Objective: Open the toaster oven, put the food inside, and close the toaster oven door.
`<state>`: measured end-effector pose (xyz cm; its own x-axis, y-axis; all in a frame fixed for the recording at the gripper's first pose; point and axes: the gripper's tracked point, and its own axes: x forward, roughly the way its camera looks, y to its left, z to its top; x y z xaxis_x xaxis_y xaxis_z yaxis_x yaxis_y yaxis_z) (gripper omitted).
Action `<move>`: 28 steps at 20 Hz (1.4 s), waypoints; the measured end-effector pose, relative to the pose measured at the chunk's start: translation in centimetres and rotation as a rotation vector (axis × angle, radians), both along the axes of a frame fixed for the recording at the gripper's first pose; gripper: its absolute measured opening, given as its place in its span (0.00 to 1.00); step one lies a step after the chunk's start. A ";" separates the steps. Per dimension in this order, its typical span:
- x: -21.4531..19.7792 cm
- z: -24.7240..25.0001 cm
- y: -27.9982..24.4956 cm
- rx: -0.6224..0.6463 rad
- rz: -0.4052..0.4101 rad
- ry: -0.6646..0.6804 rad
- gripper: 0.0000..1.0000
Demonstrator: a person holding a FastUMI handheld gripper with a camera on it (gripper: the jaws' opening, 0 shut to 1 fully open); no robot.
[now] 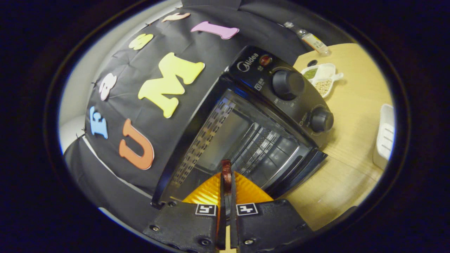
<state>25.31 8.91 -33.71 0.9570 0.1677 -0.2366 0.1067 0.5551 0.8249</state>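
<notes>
I'm working in a staged booth got up as a kitchen corner, not a real home. Black cloth (116,116) hangs as the wall behind everything. A pale wooden tabletop (348,140) carries kitchen gear: a black toaster oven (260,119) with two dials, a white divided dish (321,79) of green and beige dried beans, a small bottle (311,39) lying near the cloth, and a white plastic rack (385,135) beside the oven.

wall: black cloth (147,63) | pale wall (75,91) behind | table: light wood (348,140)
</notes>
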 end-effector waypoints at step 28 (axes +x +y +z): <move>-6.5 2.3 1.0 -0.584 0.074 -0.122 0.99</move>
<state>18.77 9.91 -31.41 0.9739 0.1100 -0.1987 -0.0256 0.9224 0.3854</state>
